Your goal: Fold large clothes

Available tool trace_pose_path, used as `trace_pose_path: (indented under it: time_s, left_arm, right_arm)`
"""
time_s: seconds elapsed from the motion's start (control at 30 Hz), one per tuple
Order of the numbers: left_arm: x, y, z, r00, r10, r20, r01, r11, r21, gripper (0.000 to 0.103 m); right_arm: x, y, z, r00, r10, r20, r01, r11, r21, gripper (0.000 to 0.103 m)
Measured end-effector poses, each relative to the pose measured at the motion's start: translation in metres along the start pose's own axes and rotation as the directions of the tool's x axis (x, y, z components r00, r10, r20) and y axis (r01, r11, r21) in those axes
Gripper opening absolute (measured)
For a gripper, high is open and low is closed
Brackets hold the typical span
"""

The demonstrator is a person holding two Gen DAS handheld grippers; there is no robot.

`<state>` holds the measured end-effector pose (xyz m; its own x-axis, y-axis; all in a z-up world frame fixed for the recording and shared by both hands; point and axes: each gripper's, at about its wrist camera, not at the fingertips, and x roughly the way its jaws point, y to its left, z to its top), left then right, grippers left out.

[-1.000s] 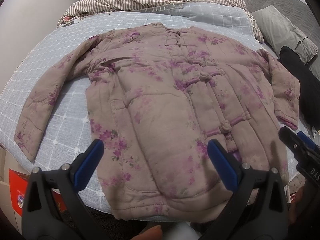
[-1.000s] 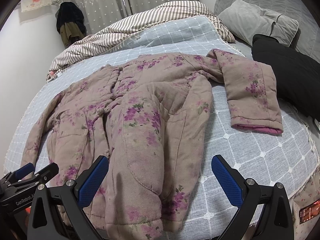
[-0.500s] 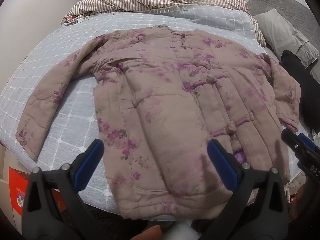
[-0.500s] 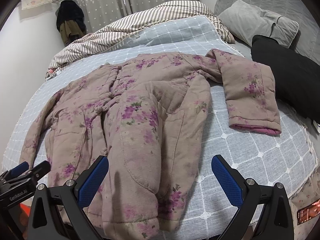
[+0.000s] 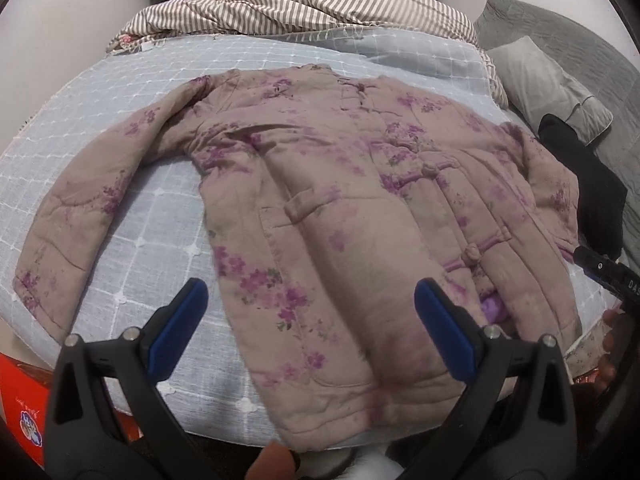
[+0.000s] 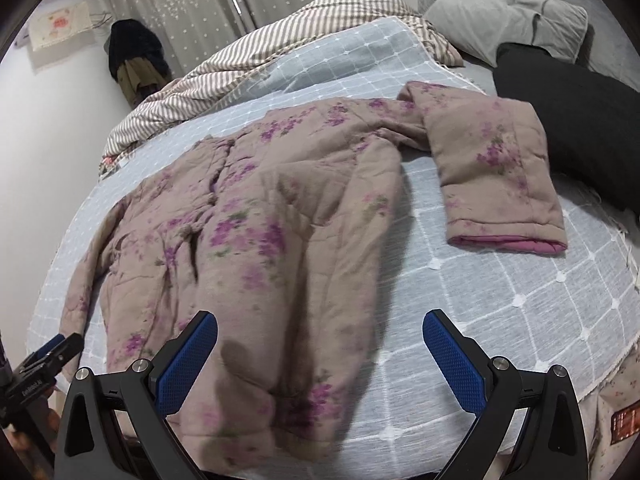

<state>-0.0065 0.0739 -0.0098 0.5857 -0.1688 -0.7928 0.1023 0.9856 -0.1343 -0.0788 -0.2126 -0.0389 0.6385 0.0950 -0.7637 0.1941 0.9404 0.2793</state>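
While the floral padded jacket (image 5: 344, 208) lies spread face up across the bed's blue checked cover (image 5: 132, 248), both claws hang just off the near edge of the bed with their blue pads wide apart, released and gripping nothing. The left claw (image 5: 311, 320) looks over the hem on the jacket's left half; the right claw (image 6: 320, 354) sits over the hem's other corner, where the quilted cloth reaches the near edge. In the right wrist view, the left claw's black tip shows at the lower left, beside the jacket's hem.

The jacket (image 6: 256, 248) is fastened down the front with knotted cloth buttons, its collar pointing toward the far edge of the bed. One sleeve (image 5: 80, 216) stretches out and bends down toward the near left corner. The other sleeve (image 6: 496, 168) is bent at the elbow, with its pink-lined cuff facing the near edge, well apart from the body of the jacket.

A striped quilt (image 5: 304, 12) is bunched along the far edge. A grey pillow (image 6: 508, 12) and a black garment (image 6: 572, 120) lie at the right side of the bed, the garment just beside the bent sleeve. A red box (image 5: 20, 432) shows below the near left corner.
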Motion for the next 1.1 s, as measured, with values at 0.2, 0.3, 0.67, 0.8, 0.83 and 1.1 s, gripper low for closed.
trace_pose_path:
  time_s: [0.2, 0.3, 0.67, 0.8, 0.83, 1.1]
  left_arm:
    - [0.008, 0.047, -0.008, 0.993, -0.111, -0.03, 0.107, 0.989, -0.104, 0.103]
    - [0.022, 0.068, -0.017, 0.982, -0.177, -0.062, 0.165, 0.973, -0.164, 0.099]
    - [0.056, 0.069, -0.05, 0.915, -0.381, -0.131, 0.354, 0.916, -0.189, 0.081]
    - [0.063, 0.069, -0.055, 0.871, -0.467, -0.155, 0.425, 0.872, -0.242, 0.077]
    - [0.065, 0.069, -0.056, 0.864, -0.475, -0.164, 0.429, 0.867, -0.252, 0.07]
    - [0.068, 0.067, -0.057, 0.839, -0.498, -0.22, 0.434, 0.856, -0.282, 0.021]
  right_arm:
    - [0.013, -0.032, -0.007, 0.989, 0.131, -0.062, -0.125, 0.987, 0.099, 0.103]
    - [0.025, -0.048, -0.013, 0.975, 0.198, -0.099, -0.181, 0.971, 0.158, 0.102]
    - [0.06, -0.069, -0.031, 0.927, 0.325, -0.186, -0.263, 0.919, 0.292, 0.069]
    - [0.076, -0.049, -0.04, 0.896, 0.365, -0.254, -0.3, 0.918, 0.261, 0.058]
    - [0.081, -0.045, -0.043, 0.88, 0.391, -0.27, -0.321, 0.908, 0.269, 0.048]
    - [0.088, -0.033, -0.049, 0.868, 0.393, -0.303, -0.333, 0.914, 0.233, 0.018]
